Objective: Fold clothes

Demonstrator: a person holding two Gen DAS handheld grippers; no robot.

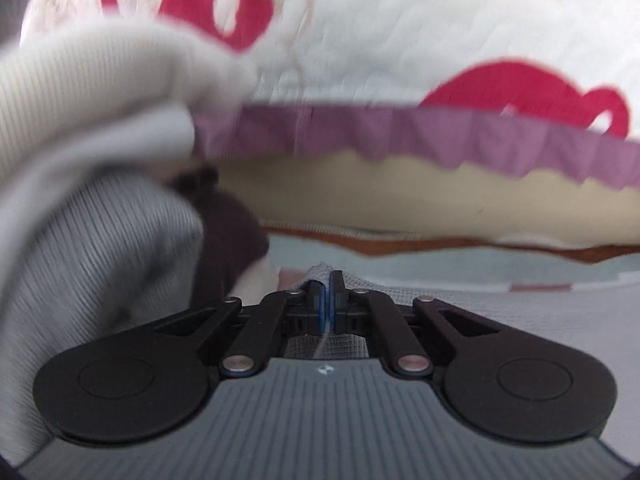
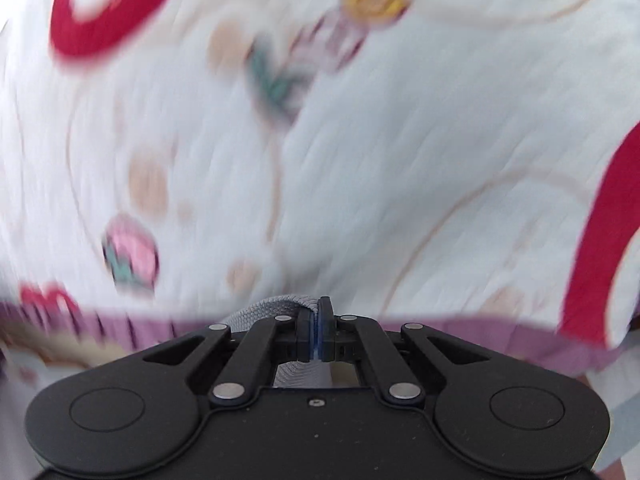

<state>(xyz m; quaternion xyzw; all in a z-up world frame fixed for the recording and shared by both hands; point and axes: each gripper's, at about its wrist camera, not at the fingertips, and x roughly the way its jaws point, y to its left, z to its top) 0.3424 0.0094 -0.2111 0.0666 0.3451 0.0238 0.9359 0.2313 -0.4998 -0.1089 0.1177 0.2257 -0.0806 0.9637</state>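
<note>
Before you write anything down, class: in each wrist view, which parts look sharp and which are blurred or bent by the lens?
Left wrist view: the left gripper and its pinched grey fabric are sharp; the purple ruffle trim bows from fisheye and smears. Right wrist view: the right gripper is crisp, while the printed bedspread streaks with motion blur.

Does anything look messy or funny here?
Nothing looks broken or spilled. Both the left hand-held gripper and right hand-held gripper pinch grey cloth. A rumpled grey garment bunches up at the left.
</note>
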